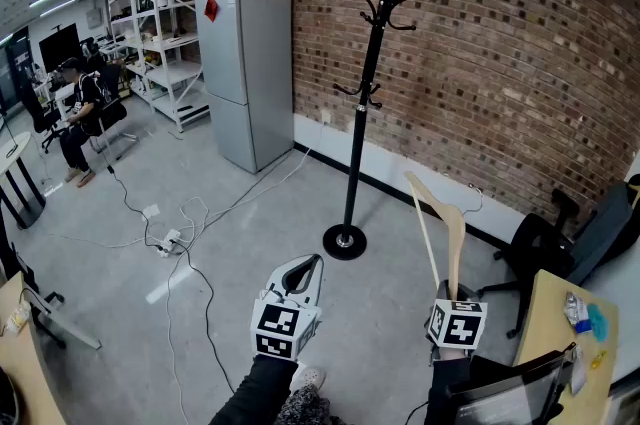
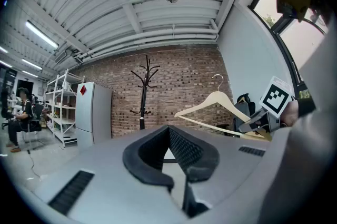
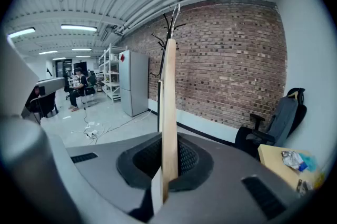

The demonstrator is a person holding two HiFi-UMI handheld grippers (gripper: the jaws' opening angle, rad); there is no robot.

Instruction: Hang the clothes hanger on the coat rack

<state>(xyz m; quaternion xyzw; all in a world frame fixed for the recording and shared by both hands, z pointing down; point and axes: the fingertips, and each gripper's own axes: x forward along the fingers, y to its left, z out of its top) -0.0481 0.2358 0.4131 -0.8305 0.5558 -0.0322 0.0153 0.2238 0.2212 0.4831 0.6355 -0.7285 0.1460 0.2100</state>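
Observation:
A black coat rack [image 1: 365,93] stands on a round base in front of the brick wall, ahead of both grippers. My right gripper [image 1: 452,296] is shut on the lower end of a pale wooden clothes hanger [image 1: 443,223], which rises upright from the jaws with its metal hook on top. In the right gripper view the hanger [image 3: 168,91] runs straight up between the pads, and the coat rack [image 3: 159,75] shows just behind it. My left gripper [image 1: 305,275] is to the left, shut with nothing in it. The left gripper view shows the coat rack [image 2: 144,91] far off and the hanger [image 2: 216,104] at the right.
A grey fridge [image 1: 245,78] and white shelving [image 1: 165,43] stand along the left wall. Cables and a power strip [image 1: 168,241] lie on the floor. A seated person [image 1: 80,113] is far left. A black office chair [image 1: 545,253] and a wooden desk [image 1: 555,333] are at right.

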